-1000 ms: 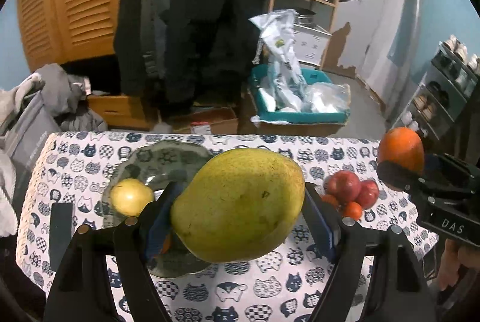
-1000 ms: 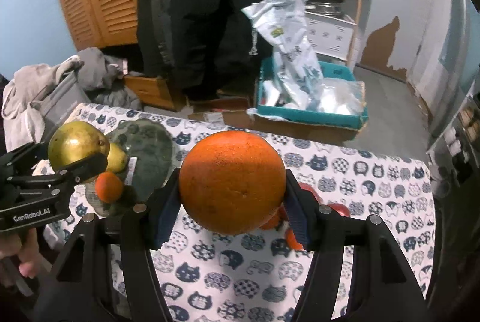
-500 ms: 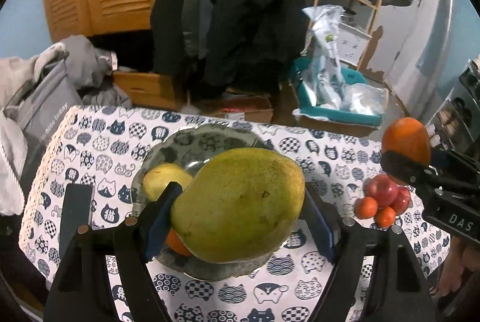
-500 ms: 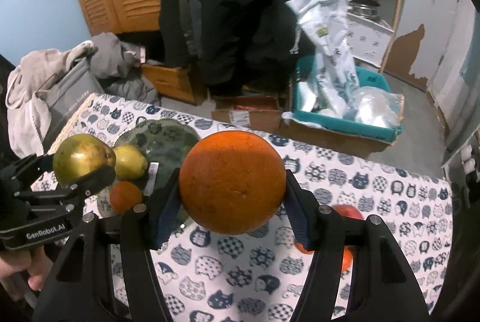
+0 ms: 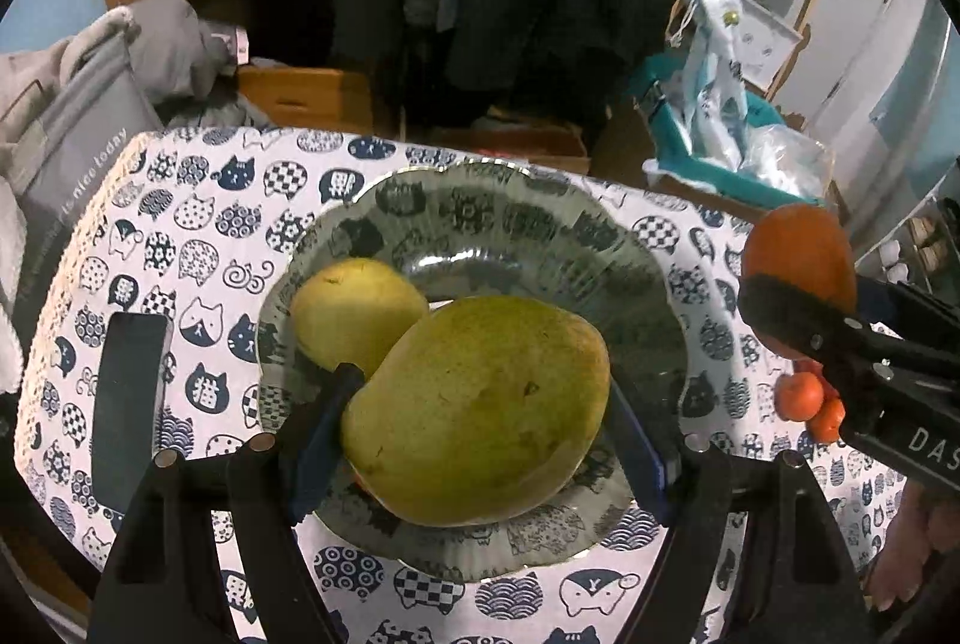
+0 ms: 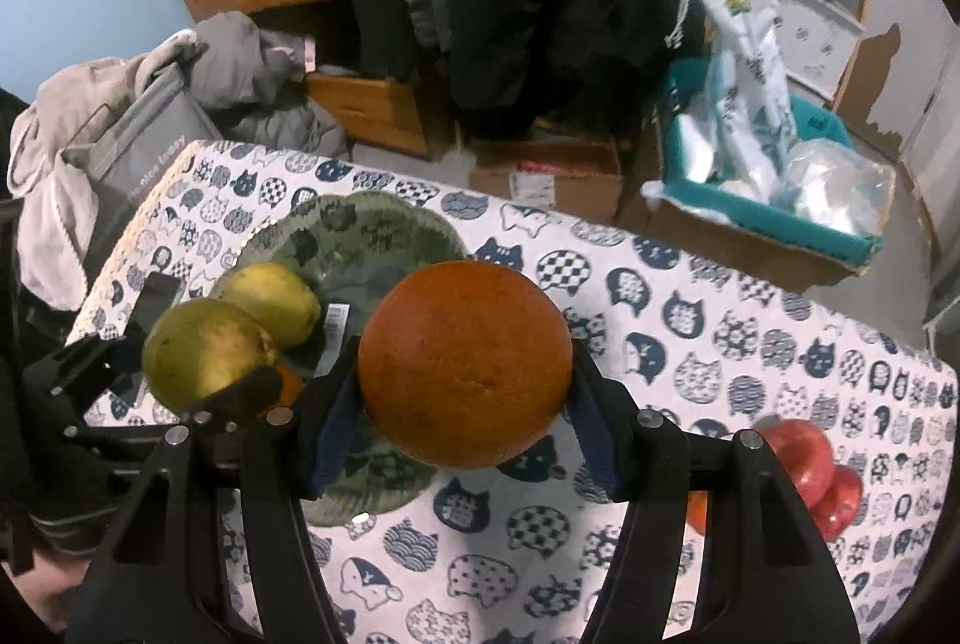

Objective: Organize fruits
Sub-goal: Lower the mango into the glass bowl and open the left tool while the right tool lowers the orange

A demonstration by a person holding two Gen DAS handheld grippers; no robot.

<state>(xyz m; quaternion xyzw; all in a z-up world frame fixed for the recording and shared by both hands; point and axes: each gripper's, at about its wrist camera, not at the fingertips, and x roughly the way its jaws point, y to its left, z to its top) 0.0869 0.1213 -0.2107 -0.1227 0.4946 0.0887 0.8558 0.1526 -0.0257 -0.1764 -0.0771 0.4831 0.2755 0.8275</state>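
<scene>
Holding the mango (image 5: pixel 474 407) clamped in our left gripper (image 5: pixel 474 440) above the plate (image 5: pixel 654 308), we are gripping the orange (image 6: pixel 465 362) in our right gripper (image 6: pixel 462 440) beside it, ready for placement there.

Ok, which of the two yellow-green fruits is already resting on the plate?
The smaller yellow-green fruit, lying free on the left side of the glass plate. The bigger mango is clamped in the left gripper above it.
</scene>
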